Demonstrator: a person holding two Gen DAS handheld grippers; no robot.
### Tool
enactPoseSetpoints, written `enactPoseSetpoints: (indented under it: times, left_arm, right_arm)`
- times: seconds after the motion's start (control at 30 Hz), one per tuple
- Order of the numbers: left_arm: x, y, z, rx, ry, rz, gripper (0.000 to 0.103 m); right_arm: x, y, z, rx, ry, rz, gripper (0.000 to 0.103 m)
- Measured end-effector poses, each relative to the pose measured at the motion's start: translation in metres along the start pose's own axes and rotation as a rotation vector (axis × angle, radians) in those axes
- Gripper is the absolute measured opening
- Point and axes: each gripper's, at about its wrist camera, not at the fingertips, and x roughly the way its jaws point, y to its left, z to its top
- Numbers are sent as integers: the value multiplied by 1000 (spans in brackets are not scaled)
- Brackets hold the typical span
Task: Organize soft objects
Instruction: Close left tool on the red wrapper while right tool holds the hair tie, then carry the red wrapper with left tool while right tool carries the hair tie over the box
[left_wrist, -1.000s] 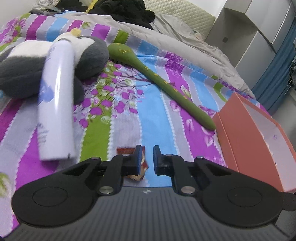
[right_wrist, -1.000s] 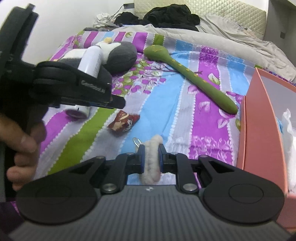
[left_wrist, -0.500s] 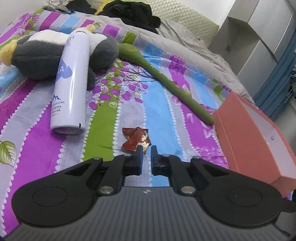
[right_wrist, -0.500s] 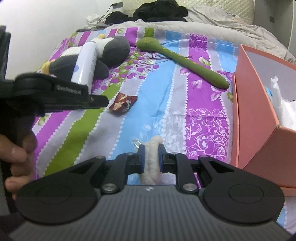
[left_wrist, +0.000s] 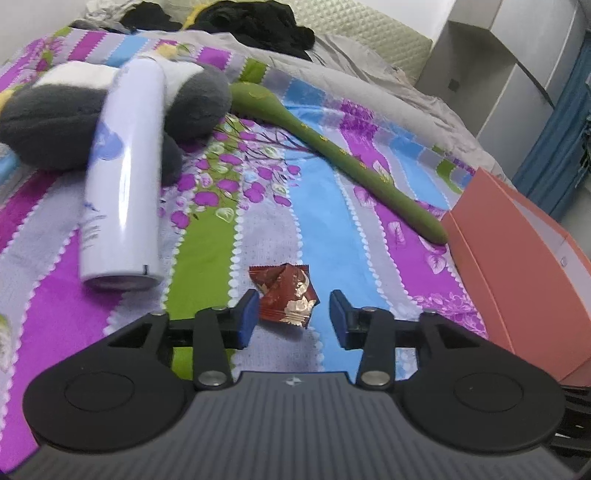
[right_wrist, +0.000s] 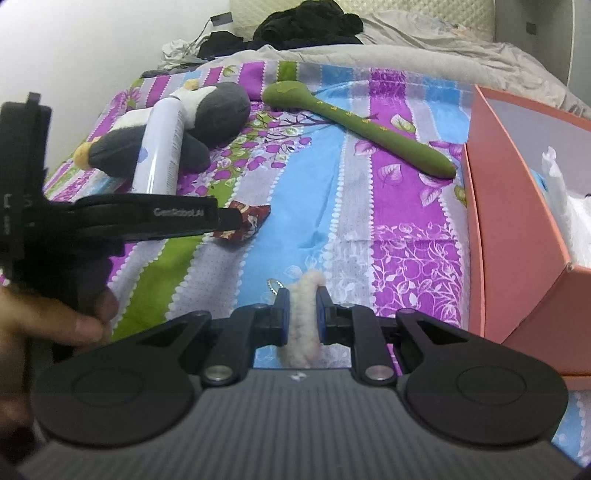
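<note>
My left gripper is open just above the striped bedspread, its jaws on either side of a crumpled red-brown snack wrapper. My right gripper is shut on a fluffy cream plush keychain with a metal ring, held above the bed. A grey-and-white plush penguin lies at the far left with a white spray can leaning across it. A long green soft stick lies diagonally toward the salmon box. From the right wrist view the left gripper hovers over the wrapper.
The salmon box stands open at the right edge of the bed and holds white crumpled items. Dark clothes and a grey blanket lie at the head of the bed. A grey cabinet stands beyond.
My left gripper has opened and moved forward so the wrapper lies between its jaws. My right gripper, still holding the keychain, has shifted only slightly.
</note>
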Motion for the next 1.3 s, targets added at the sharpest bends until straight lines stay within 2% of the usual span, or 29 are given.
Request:
enactPoseSetpoints:
  times: [0.2,0.3,0.33,0.5,0.87,1.13,1.3]
  left_arm:
    - [24,-4,-3,55,34,19,50]
    - [31,-5,-6,78,20,43,48]
    - [32,-5,-6,82,15,48,43]
    - [29,-5,-8,93,-7,68,41]
    - [-12,-3,-28,64,17,7,40]
    - [-54,0,-25,7,8,-19,40]
    - [-78,-10,-15,12,-12,-13,40]
  right_arm:
    - [1,-4,1,11,29,-16,18]
    - [2,-5,1,-1,42,-21,18]
    - [2,-5,0,0,46,-22,18]
    - [0,-6,0,2,51,-21,18]
    - [-7,-5,-4,39,46,-26,18]
    - [-27,-2,2,40,6,7,18]
    - [-44,-3,15,44,-27,31,18]
